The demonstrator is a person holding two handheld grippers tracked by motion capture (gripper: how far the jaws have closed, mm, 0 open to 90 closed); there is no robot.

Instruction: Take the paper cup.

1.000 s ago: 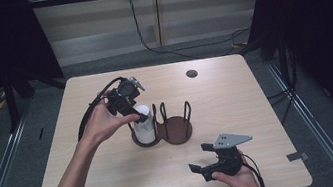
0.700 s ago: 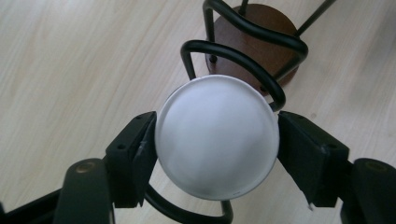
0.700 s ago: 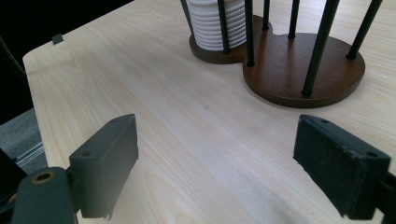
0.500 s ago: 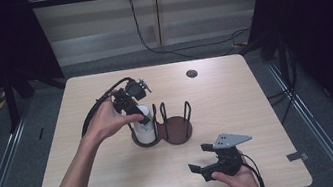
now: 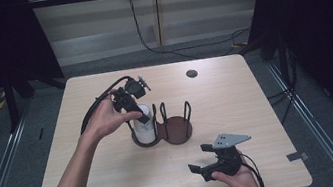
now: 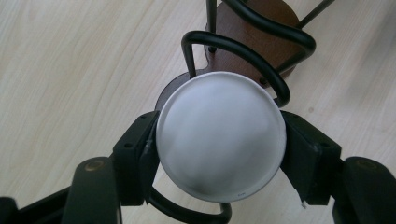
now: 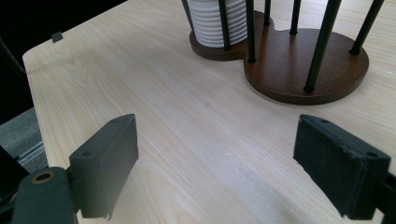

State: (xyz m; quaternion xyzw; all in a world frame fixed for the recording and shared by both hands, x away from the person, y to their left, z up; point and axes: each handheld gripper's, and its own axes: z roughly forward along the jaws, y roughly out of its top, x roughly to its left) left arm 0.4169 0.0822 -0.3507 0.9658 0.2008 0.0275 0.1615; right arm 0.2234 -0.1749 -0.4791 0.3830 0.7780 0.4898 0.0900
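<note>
White stack of cups (image 6: 220, 135) stands in the left ring of the brown wire holder (image 5: 176, 128), mid-worktop; the left gripper (image 6: 219, 154) has just been closing, jaws pressing its sides. Right gripper (image 7: 233, 168) rests near, jaws wide, nothing between

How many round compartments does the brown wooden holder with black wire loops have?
2: the left compartment holds the white ribbed stack of cups, gripped by the left gripper; the right compartment is empty.
</note>
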